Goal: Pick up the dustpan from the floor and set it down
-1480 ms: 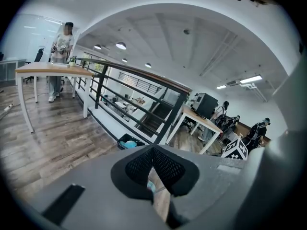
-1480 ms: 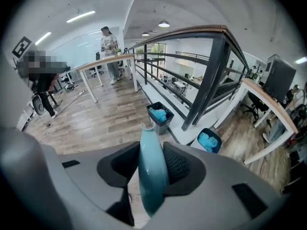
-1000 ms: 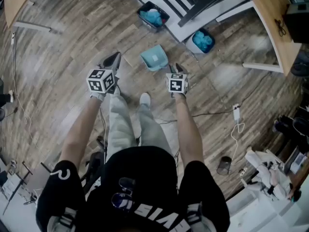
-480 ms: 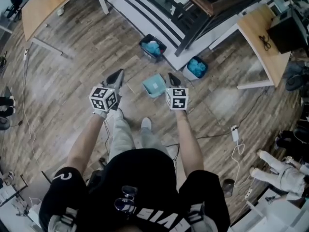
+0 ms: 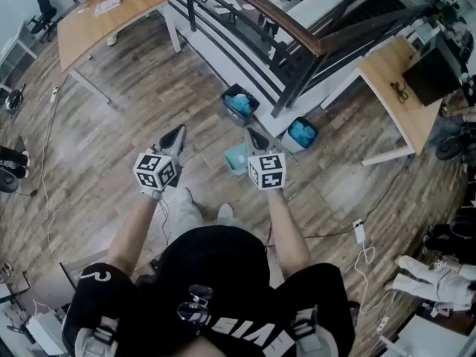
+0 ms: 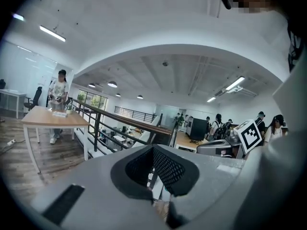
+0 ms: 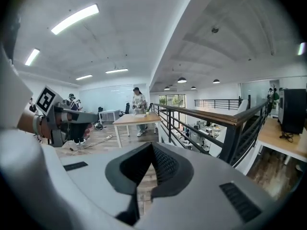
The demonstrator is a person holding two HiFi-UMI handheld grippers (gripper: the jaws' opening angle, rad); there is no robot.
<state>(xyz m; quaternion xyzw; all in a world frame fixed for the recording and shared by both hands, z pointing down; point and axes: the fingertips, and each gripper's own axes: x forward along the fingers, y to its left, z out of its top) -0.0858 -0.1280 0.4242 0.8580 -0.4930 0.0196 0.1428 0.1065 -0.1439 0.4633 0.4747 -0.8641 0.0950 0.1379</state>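
The light blue dustpan [image 5: 236,157] lies on the wooden floor ahead of the person's feet, its right part hidden behind my right gripper [image 5: 255,134]. That gripper is held high above the floor, shut and empty, its jaws together in the right gripper view [image 7: 152,145]. My left gripper [image 5: 177,132] is raised to the left of the dustpan, also shut with nothing in it [image 6: 152,147]. Both point out over the room rather than down.
Two dark bins with blue bags [image 5: 239,103] [image 5: 300,134] stand by the white ledge under a black railing [image 5: 282,32]. Wooden tables stand at the back left [image 5: 111,17] and right [image 5: 401,73]. A cable and plug [image 5: 358,231] lie on the floor at right.
Both grippers have risen well above the floor as the person stood up. The dustpan has stayed on the floor and now looks smaller and farther away.
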